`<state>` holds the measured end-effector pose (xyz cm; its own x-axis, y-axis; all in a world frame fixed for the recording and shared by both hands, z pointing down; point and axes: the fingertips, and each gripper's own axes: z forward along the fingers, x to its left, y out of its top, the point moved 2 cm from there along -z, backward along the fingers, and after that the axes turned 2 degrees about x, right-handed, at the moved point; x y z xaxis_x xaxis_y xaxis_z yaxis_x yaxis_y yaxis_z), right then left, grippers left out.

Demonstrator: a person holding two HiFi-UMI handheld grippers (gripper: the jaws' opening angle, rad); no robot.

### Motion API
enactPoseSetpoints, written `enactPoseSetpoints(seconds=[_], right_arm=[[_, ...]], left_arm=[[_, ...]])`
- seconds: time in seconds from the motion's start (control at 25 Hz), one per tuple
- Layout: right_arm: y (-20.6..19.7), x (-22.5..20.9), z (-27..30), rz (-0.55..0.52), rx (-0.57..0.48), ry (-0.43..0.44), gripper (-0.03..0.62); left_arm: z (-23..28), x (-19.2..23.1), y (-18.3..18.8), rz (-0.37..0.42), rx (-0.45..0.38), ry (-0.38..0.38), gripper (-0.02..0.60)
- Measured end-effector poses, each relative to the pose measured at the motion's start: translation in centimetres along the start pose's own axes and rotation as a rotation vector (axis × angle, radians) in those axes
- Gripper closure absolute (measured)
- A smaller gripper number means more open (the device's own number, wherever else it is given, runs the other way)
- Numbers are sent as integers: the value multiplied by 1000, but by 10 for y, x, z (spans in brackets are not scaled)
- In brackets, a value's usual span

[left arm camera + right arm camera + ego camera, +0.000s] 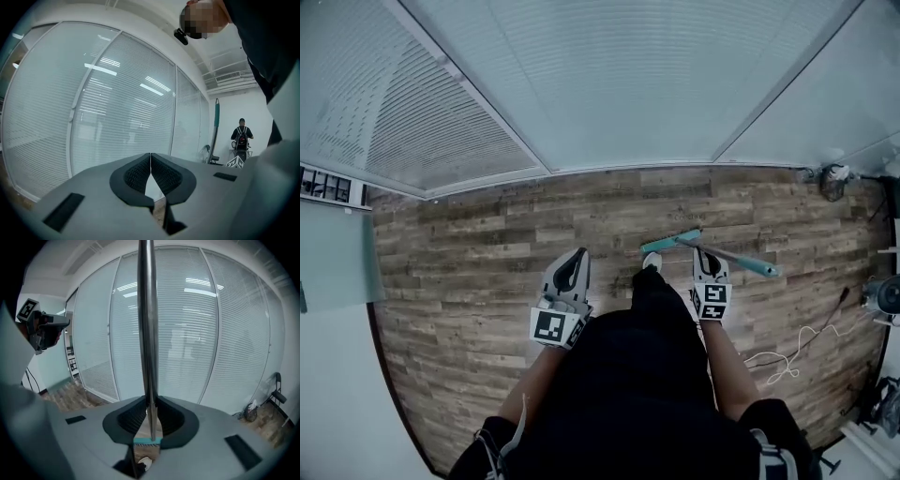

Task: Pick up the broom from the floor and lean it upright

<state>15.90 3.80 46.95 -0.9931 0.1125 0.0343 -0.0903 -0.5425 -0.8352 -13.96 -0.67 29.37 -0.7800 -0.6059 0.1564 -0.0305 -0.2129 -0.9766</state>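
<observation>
While the right tongs [149, 409] clamp the broom [146, 324] by its metal handle, the left tongs [150, 163] are closed together on nothing.
Its teal head [670, 242] hangs beside the person's shoe [652, 262], over the wood floor [469, 272]; glass wall [609, 84] beyond.

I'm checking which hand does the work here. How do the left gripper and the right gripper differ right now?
The right gripper is clamped on the broom handle; the left gripper holds nothing. The left gripper's jaws meet at their tips; the right gripper's are parted by the handle. Both face the glass wall with blinds.
</observation>
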Motion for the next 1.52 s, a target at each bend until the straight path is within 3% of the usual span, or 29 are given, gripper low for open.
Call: enactPoseSetpoints(seconds=[0.28,0.48,0.64,0.84,1.16,1.28,1.4,1.52], right_arm=[[-7,-74,33,85,61,-18,513],[-8,-120,52,103,67,-23,513],[-13,-154,72,95,86,-45,513],[-36,-184,94,107,138,-95,513],[-71,-230,152,208,214,-139,512],[-91,-250,180,237,272,-150,513],[-118,-259,212,264,332,-171,512],[-144,-273,250,286,348,-187,512]], left_arm=[[91,-26,26,42,32,-51,561],[142,-38,43,76,12,-53,561],[177,-46,40,105,77,-60,561],[217,-68,32,195,112,-199,561],[321,-102,27,203,115,-447,563],[354,-107,13,211,164,-541,561],[380,-97,-9,199,234,-573,561],[397,-87,-25,244,210,-565,563]])
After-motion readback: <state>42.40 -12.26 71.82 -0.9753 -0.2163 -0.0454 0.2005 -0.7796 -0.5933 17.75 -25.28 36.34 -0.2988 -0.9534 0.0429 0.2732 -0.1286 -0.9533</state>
